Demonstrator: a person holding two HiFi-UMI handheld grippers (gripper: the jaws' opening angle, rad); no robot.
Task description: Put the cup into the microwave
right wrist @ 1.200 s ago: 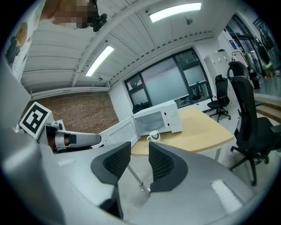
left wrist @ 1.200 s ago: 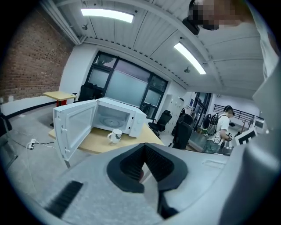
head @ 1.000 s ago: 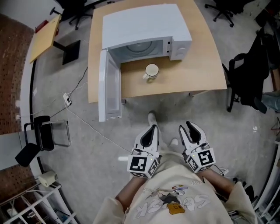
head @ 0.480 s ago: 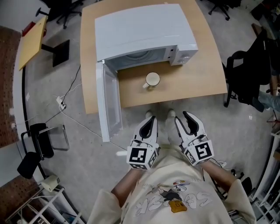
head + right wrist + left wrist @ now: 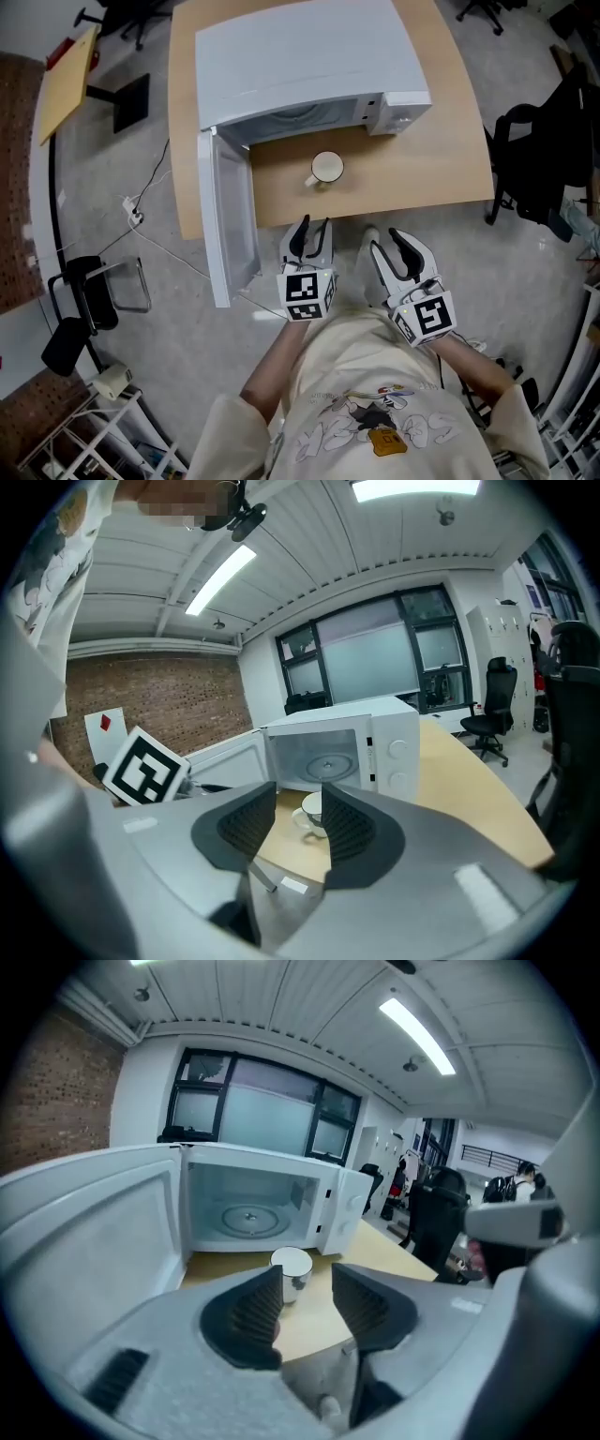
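Head view — cup on table, beyond left gripper — jaws opening, empty.

Floor: grey concrete, a socket strip with white cable lying on it; curved light-wood table; second wooden desk, far left; black office chair, right; brick wall; dark-framed windows; white ribbed ceiling; strip light, lit.
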